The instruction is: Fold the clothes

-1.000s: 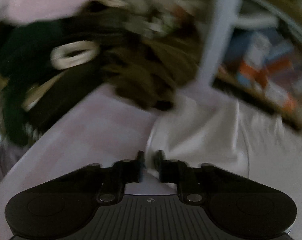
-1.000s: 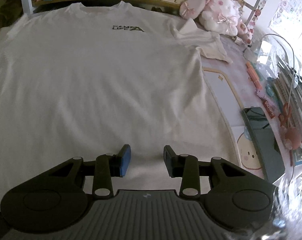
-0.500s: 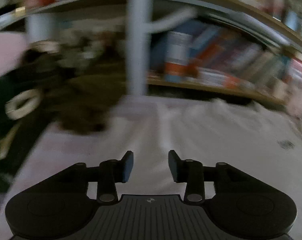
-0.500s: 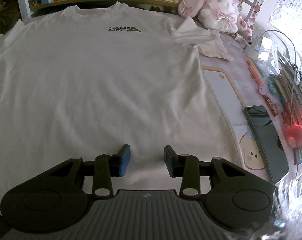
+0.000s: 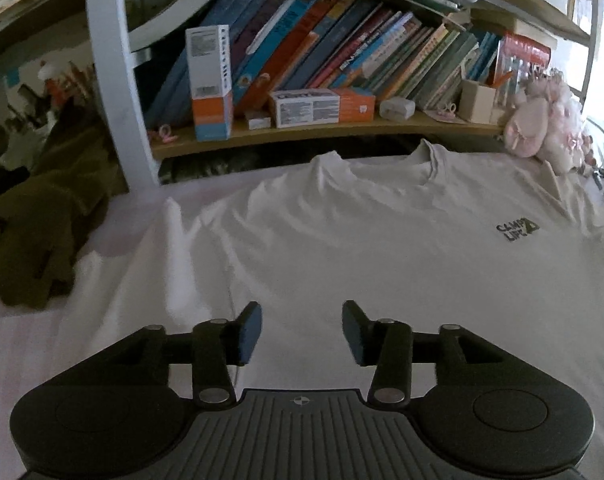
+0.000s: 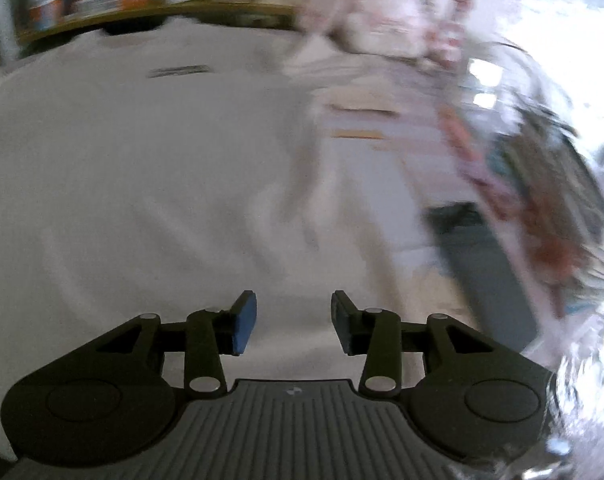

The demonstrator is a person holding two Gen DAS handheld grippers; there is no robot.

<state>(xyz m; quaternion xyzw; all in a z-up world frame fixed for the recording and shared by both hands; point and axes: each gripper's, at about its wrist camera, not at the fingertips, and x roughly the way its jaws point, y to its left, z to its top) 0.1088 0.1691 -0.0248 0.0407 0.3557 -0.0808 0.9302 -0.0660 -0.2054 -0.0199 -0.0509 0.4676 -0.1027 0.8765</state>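
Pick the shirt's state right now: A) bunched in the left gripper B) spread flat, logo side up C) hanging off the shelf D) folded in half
B: the white T-shirt lies spread on the table with its dark chest logo facing up, and nothing sits between the left gripper's opening jaws.

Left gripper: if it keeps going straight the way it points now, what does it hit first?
Most likely the white T-shirt lying flat below the left gripper, whose opening jaws have nothing between them. Nothing else stands in that line; how far off the cloth lies is unclear.
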